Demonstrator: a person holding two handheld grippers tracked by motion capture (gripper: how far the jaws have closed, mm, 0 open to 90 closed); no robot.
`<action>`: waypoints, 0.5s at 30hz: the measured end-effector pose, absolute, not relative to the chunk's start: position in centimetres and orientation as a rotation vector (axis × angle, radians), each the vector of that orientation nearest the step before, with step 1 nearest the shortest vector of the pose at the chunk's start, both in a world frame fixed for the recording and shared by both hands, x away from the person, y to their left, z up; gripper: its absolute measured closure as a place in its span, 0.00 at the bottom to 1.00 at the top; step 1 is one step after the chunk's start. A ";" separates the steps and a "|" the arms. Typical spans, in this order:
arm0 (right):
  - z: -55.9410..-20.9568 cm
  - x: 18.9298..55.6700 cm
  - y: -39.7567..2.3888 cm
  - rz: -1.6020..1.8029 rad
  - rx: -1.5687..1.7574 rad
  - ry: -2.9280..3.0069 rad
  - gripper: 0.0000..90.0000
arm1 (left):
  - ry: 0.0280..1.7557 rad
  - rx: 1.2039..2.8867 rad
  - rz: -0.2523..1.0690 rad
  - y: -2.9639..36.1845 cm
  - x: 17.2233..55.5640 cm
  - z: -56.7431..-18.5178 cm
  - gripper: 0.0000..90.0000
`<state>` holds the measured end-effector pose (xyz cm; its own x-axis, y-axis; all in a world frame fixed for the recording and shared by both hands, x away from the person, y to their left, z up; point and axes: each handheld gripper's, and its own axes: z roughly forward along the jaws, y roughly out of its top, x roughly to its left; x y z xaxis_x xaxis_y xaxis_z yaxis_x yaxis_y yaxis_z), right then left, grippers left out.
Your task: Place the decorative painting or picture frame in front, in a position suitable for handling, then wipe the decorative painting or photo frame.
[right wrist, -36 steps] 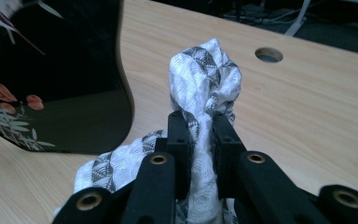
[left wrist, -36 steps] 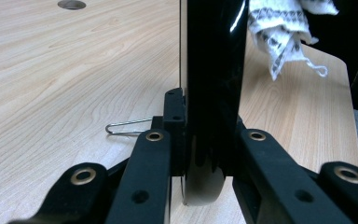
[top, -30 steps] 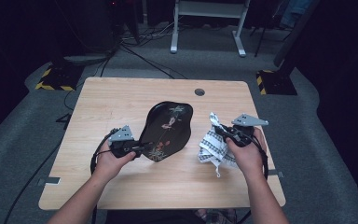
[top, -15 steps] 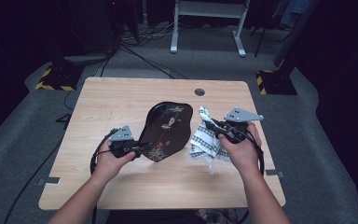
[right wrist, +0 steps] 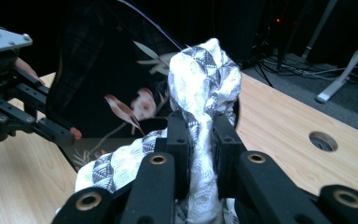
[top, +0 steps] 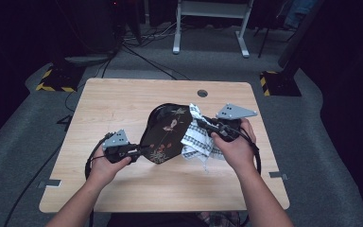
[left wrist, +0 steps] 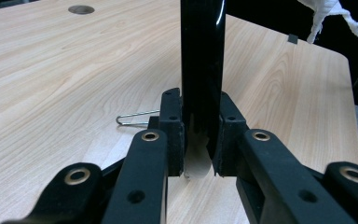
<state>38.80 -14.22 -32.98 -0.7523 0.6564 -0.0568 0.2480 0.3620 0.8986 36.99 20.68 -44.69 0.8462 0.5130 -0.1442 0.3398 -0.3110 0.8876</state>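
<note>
Holding the black lacquered tray (top: 165, 135) tilted on edge over the table's (top: 123, 104) middle, your left gripper (top: 131, 152) is clamped on its lower rim; your right gripper (top: 207, 126) pinches the patterned cloth (top: 196, 142) against its face. That tray looks stiff, glossy and slippery, so grip the rim. The cloth is soft and light. Your left gripper view shows a wire clip (left wrist: 135, 117) lying on the wood.
</note>
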 end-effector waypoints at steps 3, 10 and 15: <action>-32.6 38.9 -13.4 1.356 0.761 2.230 0.90 | 0.632 1.934 0.205 20.6 36.9 -44.6 0.87; -31.8 38.9 -11.5 1.345 0.702 2.241 0.90 | 0.624 1.941 0.210 20.5 36.9 -44.6 0.87; -31.5 39.2 -9.8 1.294 0.653 2.262 0.90 | 0.626 1.936 0.200 20.5 36.9 -44.5 0.87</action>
